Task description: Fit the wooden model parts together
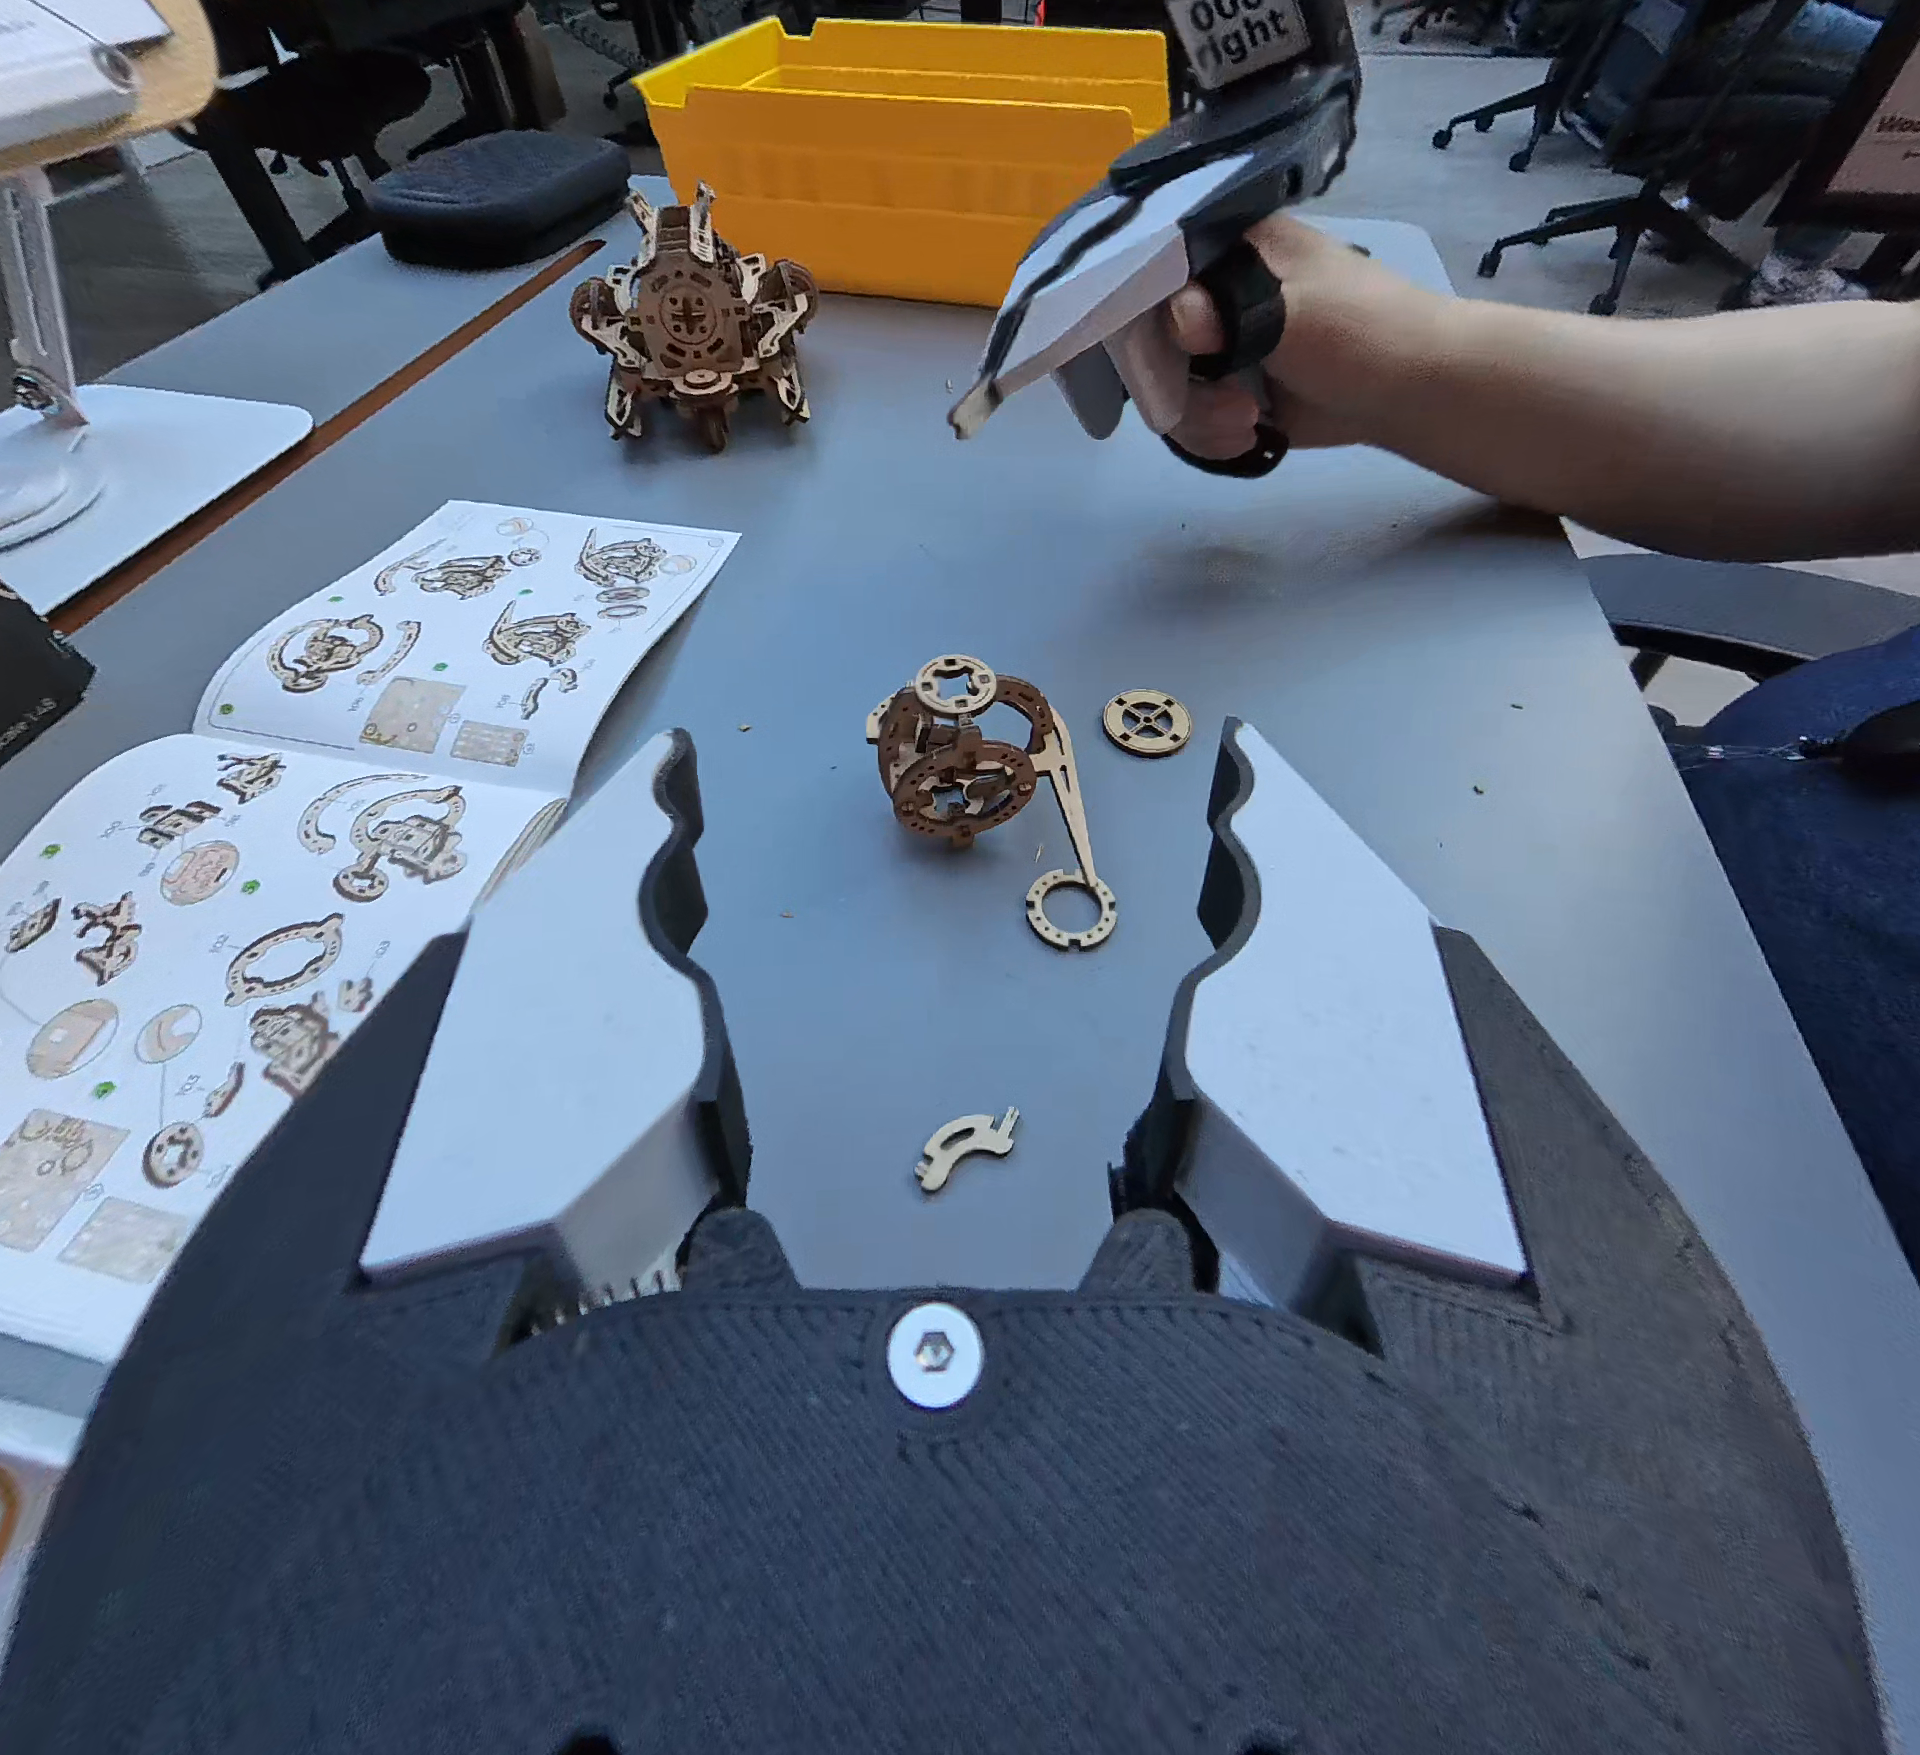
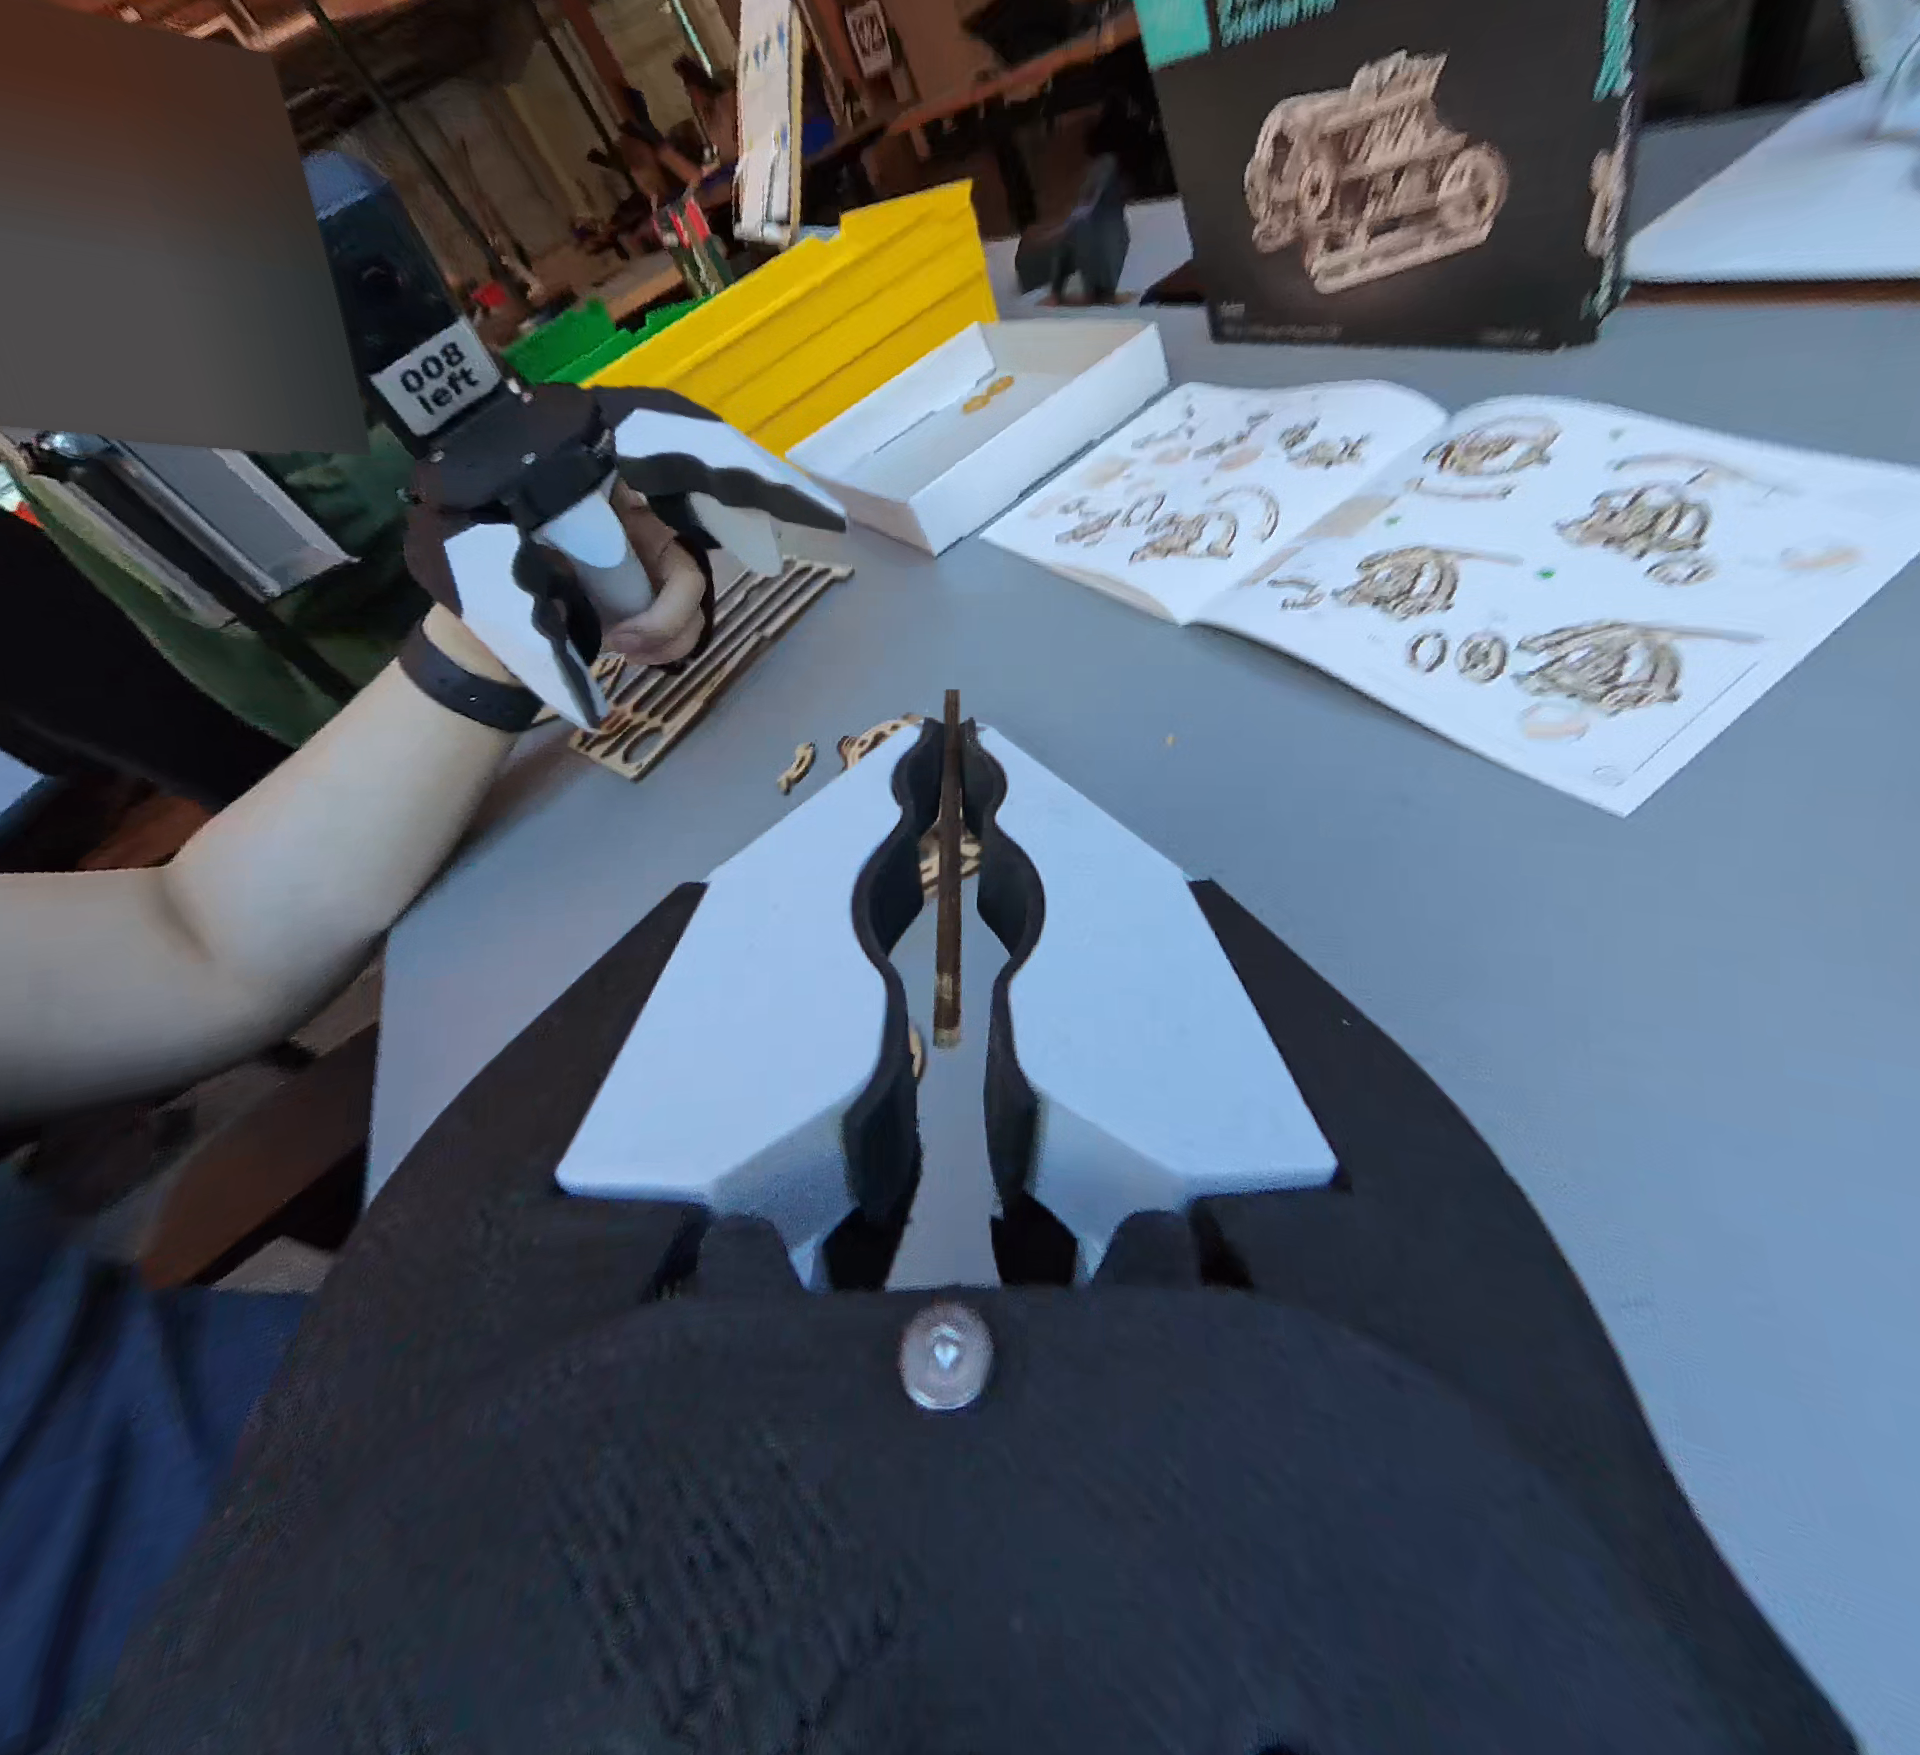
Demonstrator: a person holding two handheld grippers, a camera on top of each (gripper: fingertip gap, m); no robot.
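Note:
A brown wooden sub-assembly (image 1: 961, 765) of rings and gears stands on the grey table (image 1: 1299, 625). Beside it lie a small round disc (image 1: 1146, 721), a long lever piece ending in a ring (image 1: 1070, 858) and a small curved piece (image 1: 966, 1149). My left gripper (image 1: 956, 747) is open and empty, low over the table, its fingers either side of the sub-assembly and short of it. My right gripper (image 2: 948, 741) is shut on a thin flat wooden piece (image 2: 948, 874) seen edge-on. In the left wrist view, the right gripper (image 1: 977, 417) hovers above and beyond the sub-assembly.
A finished wooden model (image 1: 691, 323) and a yellow bin (image 1: 904, 147) stand at the far side. An open instruction booklet (image 1: 364, 770) lies left. The right wrist view shows the kit box (image 2: 1392, 95), a white tray (image 2: 987, 448) and a punched-out wooden sheet (image 2: 707, 656). Spacing between my two grippers at the tips: around 12 centimetres. From the right gripper's tips to the small round disc (image 1: 1146, 721) is close to 11 centimetres.

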